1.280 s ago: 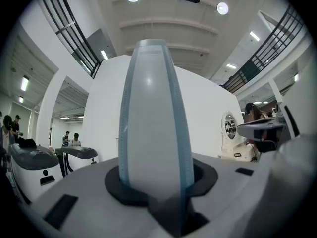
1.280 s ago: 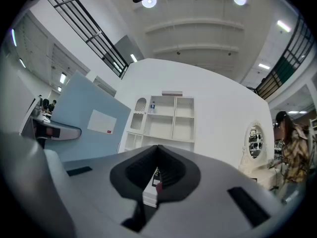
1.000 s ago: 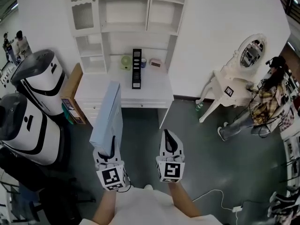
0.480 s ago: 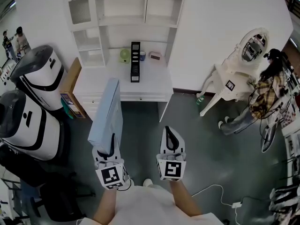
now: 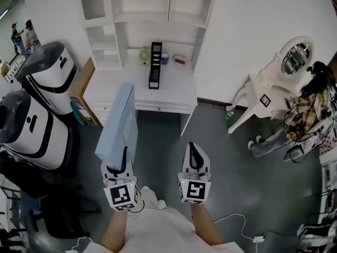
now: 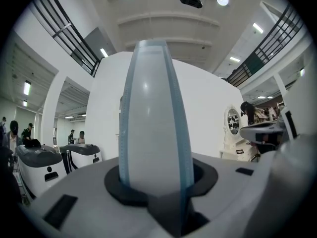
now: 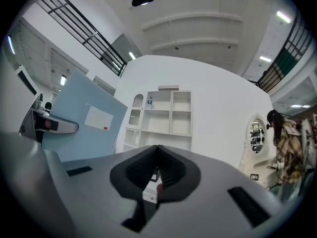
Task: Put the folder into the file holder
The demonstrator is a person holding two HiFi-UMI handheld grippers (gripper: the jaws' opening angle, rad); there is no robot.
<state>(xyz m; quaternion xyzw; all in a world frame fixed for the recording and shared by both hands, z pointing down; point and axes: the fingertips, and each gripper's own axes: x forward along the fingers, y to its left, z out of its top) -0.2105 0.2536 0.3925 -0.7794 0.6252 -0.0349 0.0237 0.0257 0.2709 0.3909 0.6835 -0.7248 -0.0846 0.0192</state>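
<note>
Shift: file holder [image 5: 155, 66] sits higher in my view.
Folder [image 5: 117, 125]: on edge, long axis toward tabletop [image 5: 174, 91], left gripper [image 5: 120, 165] grasping it.
Right gripper [image 5: 194, 152]: clenched, empty.

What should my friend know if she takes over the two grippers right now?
Left gripper: shut on the light blue folder, held out in front.
Right gripper: shut, holding nothing.
File holder: black, standing on the white desk ahead, apart from the folder.
Done: the folder is picked up.
Left to do: carry it to the desk and slide it into the file holder.
</note>
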